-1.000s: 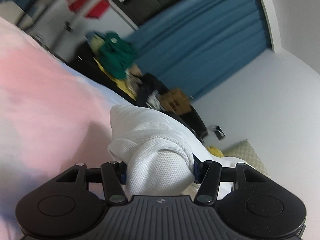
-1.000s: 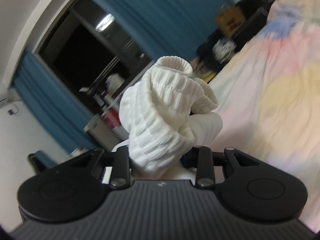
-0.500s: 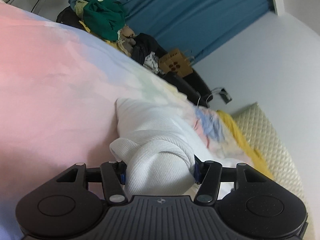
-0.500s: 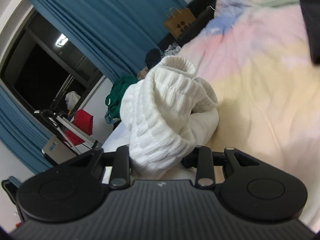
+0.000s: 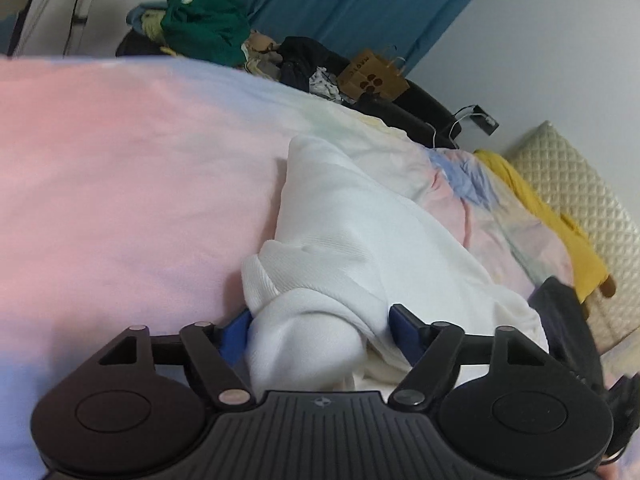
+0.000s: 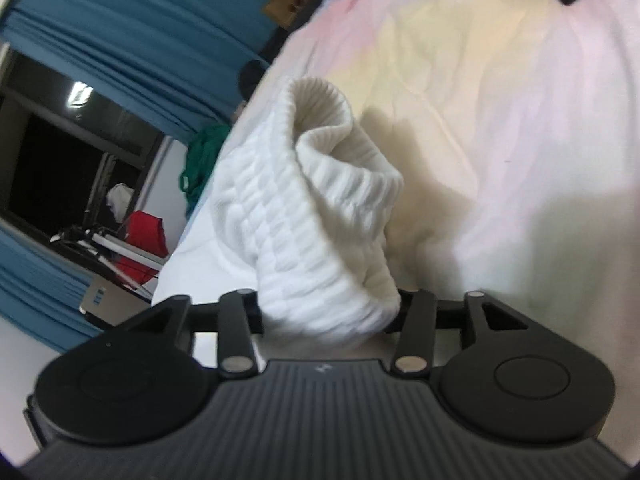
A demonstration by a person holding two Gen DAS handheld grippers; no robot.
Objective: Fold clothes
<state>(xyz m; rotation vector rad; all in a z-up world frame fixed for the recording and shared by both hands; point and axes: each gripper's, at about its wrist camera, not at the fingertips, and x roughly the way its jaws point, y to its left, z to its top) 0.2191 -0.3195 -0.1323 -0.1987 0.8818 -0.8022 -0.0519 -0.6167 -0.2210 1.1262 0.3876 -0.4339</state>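
Since the frames one second back, both cameras have swung down from the curtains and window toward the bed, so the white knit sweater [image 5: 360, 240] now trails forward from the left gripper [image 5: 318, 330] across the pastel bedsheet [image 5: 120, 168]. Left gripper: blue finger pads [image 5: 402, 326] pinch a bunched fold of sweater between them; cloth fills the gap. Left of the fingers, pink sheet; beyond the fingertips, a heap of clothes with a green garment [image 5: 204, 30] on top, a brown paper bag [image 5: 372, 78] and a blue curtain [image 5: 360, 0]; right of them, yellow cloth [image 5: 560, 240] and a quilted headboard [image 5: 580, 200]. Right gripper [image 6: 330, 308]: fingers clamp the sweater's ribbed cuff [image 6: 320, 208], which stands up between them over the sheet [image 6: 520, 120]. A dark window [image 6: 48, 168] lies left of those fingers.
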